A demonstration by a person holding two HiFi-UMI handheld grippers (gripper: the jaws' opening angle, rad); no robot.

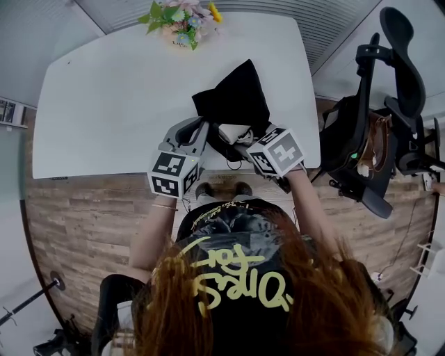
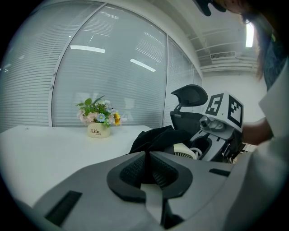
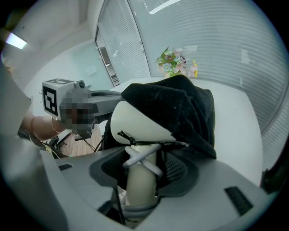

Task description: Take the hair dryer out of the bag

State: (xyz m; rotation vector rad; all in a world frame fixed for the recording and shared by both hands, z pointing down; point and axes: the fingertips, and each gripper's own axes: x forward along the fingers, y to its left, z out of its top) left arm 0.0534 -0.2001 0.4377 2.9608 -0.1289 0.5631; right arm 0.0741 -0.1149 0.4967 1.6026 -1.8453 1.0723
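A black cloth bag [image 1: 233, 97] lies near the front edge of the white table [image 1: 111, 97]. The cream hair dryer [image 1: 229, 132] sticks out of its mouth towards me. In the right gripper view the dryer's head [image 3: 135, 119] is half under the bag [image 3: 180, 106]. My right gripper [image 3: 143, 173] is shut on its handle, which has a white cord looped round it. My left gripper [image 2: 146, 169] has its pads together, and the bag's cloth [image 2: 153, 137] runs down to their tips. In the head view the left gripper [image 1: 201, 131] is at the bag's left edge and the right gripper [image 1: 243, 144] at its mouth.
A pot of flowers [image 1: 182, 21] stands at the table's far edge. A black office chair [image 1: 389, 118] with a brown bag hung on it is to the right of the table. Wooden floor lies below the table's front edge.
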